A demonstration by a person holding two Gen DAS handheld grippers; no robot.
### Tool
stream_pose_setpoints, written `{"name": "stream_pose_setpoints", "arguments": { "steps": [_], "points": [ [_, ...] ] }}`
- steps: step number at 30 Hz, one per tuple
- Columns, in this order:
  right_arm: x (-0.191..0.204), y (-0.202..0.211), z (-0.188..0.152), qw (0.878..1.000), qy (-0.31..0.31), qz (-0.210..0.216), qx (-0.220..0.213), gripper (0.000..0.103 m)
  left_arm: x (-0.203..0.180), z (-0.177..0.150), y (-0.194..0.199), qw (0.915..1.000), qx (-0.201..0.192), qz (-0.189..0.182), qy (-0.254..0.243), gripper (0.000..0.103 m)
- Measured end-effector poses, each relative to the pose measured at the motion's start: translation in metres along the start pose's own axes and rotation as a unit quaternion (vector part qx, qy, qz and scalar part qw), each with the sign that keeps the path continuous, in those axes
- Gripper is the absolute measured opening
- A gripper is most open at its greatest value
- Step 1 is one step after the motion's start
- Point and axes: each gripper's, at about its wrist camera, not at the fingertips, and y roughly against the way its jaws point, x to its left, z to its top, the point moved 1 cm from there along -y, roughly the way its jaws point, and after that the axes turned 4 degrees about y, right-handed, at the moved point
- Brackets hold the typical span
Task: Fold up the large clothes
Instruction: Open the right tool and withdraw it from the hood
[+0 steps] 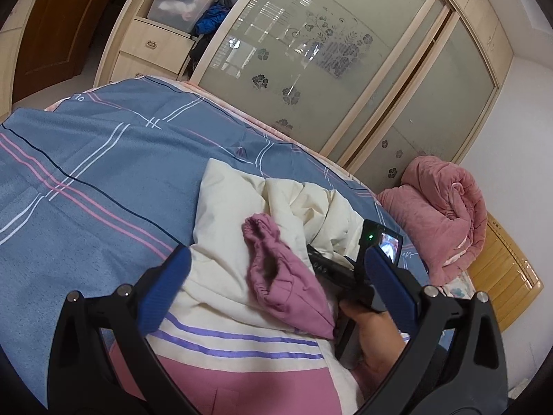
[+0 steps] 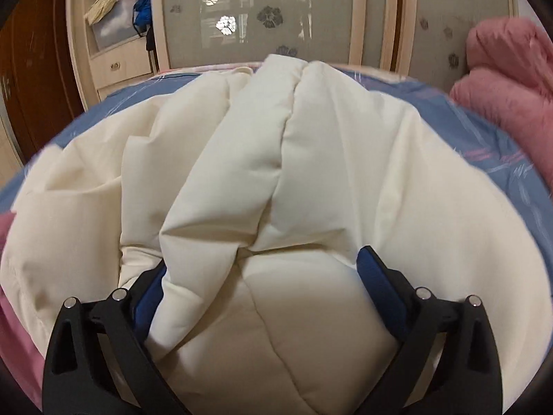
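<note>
A cream padded jacket [image 1: 242, 207] with a mauve lower part and purple stripes lies on the bed. Its mauve cuff [image 1: 276, 276] rests on top. My left gripper [image 1: 276, 269] is open just above the jacket, fingers either side of the cuff. The right gripper's body [image 1: 345, 269], held in a hand, shows to the right in the left wrist view. In the right wrist view my right gripper [image 2: 262, 263] is open, its fingers [image 2: 373, 276] pushed into the cream jacket [image 2: 276, 159], with puffy fabric bulging between them.
The bed has a blue-grey striped sheet [image 1: 86, 180]. A rolled pink blanket [image 1: 442, 214] lies at the bed's right end. A wardrobe with frosted sliding doors [image 1: 311, 52] and open shelves of clothes [image 1: 193, 0] stands behind the bed.
</note>
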Motion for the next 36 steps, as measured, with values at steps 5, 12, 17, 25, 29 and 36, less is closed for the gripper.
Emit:
{"name": "stream_pose_setpoints", "arguments": {
  "steps": [5, 12, 17, 25, 29, 36],
  "points": [
    [-0.005, 0.024, 0.000, 0.998, -0.022, 0.031, -0.045, 0.102, -0.005, -0.002, 0.001, 1.0000, 0.002, 0.002, -0.008, 0.101],
    [-0.030, 0.183, -0.064, 0.978, -0.051, 0.099, -0.179, 0.102, -0.030, -0.011, 0.010, 0.9995, 0.002, -0.006, -0.030, 0.101],
    [-0.053, 0.285, -0.150, 0.978, -0.022, 0.044, -0.203, 0.102, -0.059, -0.026, 0.021, 0.9973, 0.008, 0.001, -0.073, 0.101],
    [-0.081, 0.349, -0.205, 0.983, -0.030, 0.021, -0.179, 0.102, -0.090, -0.080, 0.078, 0.9814, -0.004, 0.045, -0.186, 0.101],
    [-0.088, 0.367, -0.237, 0.984, -0.025, 0.024, -0.178, 0.102, -0.084, -0.136, 0.106, 0.9698, 0.019, 0.076, -0.231, 0.101],
    [-0.089, 0.394, -0.275, 0.980, -0.028, 0.044, -0.193, 0.102, -0.070, -0.198, 0.144, 0.9628, 0.062, 0.115, -0.237, 0.101]
  ]
}}
